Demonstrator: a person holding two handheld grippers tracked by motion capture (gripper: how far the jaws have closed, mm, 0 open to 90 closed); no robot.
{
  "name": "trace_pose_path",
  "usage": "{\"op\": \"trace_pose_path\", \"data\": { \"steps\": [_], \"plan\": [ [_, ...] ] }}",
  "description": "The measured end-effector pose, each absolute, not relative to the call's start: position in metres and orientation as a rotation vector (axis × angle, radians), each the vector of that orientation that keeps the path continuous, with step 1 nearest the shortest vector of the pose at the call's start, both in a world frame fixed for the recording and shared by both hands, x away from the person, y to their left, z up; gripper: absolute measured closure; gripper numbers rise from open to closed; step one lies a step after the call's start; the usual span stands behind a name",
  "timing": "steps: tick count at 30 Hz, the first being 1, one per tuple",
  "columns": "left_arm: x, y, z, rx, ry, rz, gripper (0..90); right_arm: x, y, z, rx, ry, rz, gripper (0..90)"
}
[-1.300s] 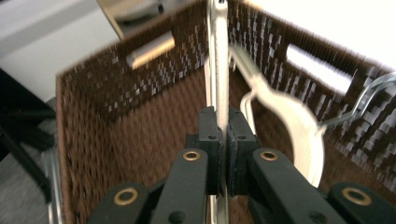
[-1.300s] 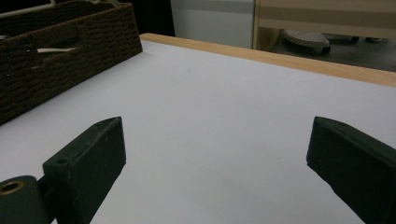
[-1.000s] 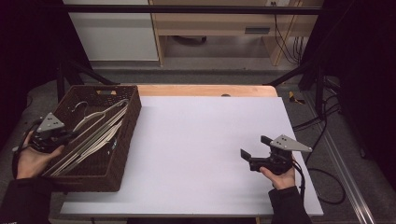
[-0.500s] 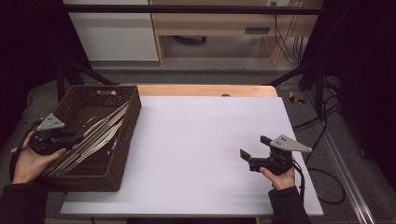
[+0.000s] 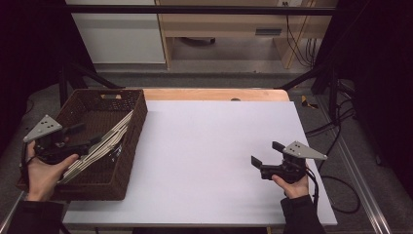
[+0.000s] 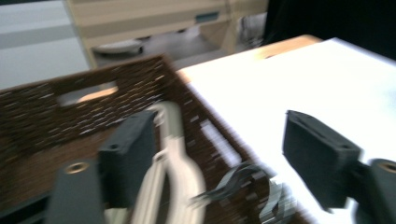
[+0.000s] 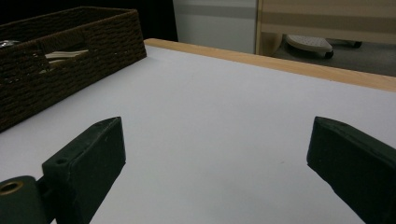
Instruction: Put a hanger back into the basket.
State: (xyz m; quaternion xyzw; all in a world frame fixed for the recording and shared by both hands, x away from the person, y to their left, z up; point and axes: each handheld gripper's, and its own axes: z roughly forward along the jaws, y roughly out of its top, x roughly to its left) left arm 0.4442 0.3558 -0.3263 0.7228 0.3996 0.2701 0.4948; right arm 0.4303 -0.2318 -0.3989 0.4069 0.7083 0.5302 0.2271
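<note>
Though blurred, hangers [image 6: 175,163] half-hidden inside basket [image 5: 127,161].

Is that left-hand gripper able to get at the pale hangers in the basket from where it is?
Probably yes. The left gripper hangs over the open-topped basket with its jaws apart, and one pale hanger lies right beside its near jaw. Nothing covers the hangers, though they lie bundled together.

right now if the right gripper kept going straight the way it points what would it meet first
Probably the dark brown woven wicker basket. The open right gripper points left across the bare white tabletop, with nothing between; depth is hard to judge.
</note>
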Motion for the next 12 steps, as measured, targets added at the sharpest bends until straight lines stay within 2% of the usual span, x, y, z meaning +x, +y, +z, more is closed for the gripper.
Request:
{"op": "trace_pose_path", "data": {
  "steps": [1, 5, 12],
  "plan": [
    [0.442, 0.349, -0.326, 1.749, 0.959, 0.653, 16.5, 0.430, -0.232, -0.399, 1.121, 1.953, 1.461, 4.7],
    [0.439, 0.323, -0.325, 1.711, 0.915, 0.605, 10.2, 0.430, -0.233, -0.399, 1.115, 1.955, 1.466, 4.6],
    [0.439, 0.281, -0.334, 1.682, 0.848, 0.542, 6.6, 0.429, -0.235, -0.398, 1.116, 1.954, 1.472, 4.4]
  ]
}}
